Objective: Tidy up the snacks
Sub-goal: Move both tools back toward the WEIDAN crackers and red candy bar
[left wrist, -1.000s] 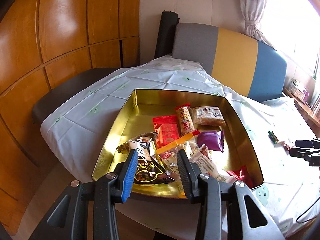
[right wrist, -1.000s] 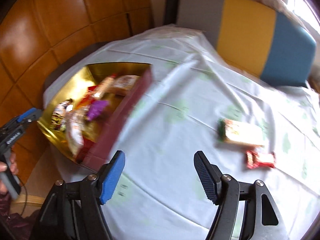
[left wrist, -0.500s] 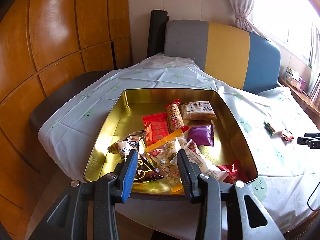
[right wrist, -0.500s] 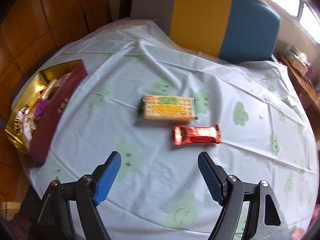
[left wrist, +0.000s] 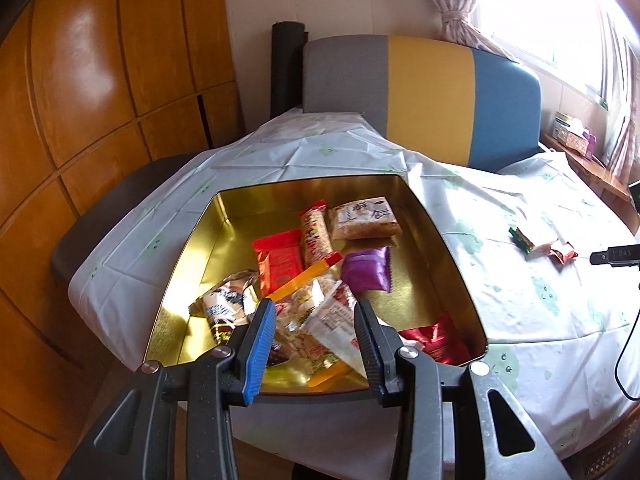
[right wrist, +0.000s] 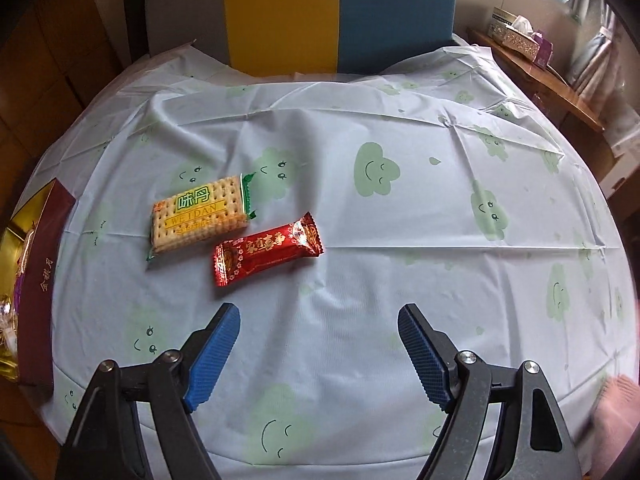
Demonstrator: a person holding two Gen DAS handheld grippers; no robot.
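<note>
A gold tin box holds several snack packets, among them a purple packet and a red packet. My left gripper is open and empty, hovering over the box's near edge. In the right wrist view a cracker pack and a red candy bar lie side by side on the tablecloth. My right gripper is wide open and empty, a little short of the candy bar. The same two snacks show small in the left wrist view.
The round table has a white cloth with green cloud faces. The box's maroon side is at the left edge. A grey, yellow and blue chair back stands behind the table. A wooden shelf with tissue boxes is at the right.
My right gripper has swung right from the box to face the cracker pack and candy bar, now closer. The left gripper has backed off and risen slightly over the box.
</note>
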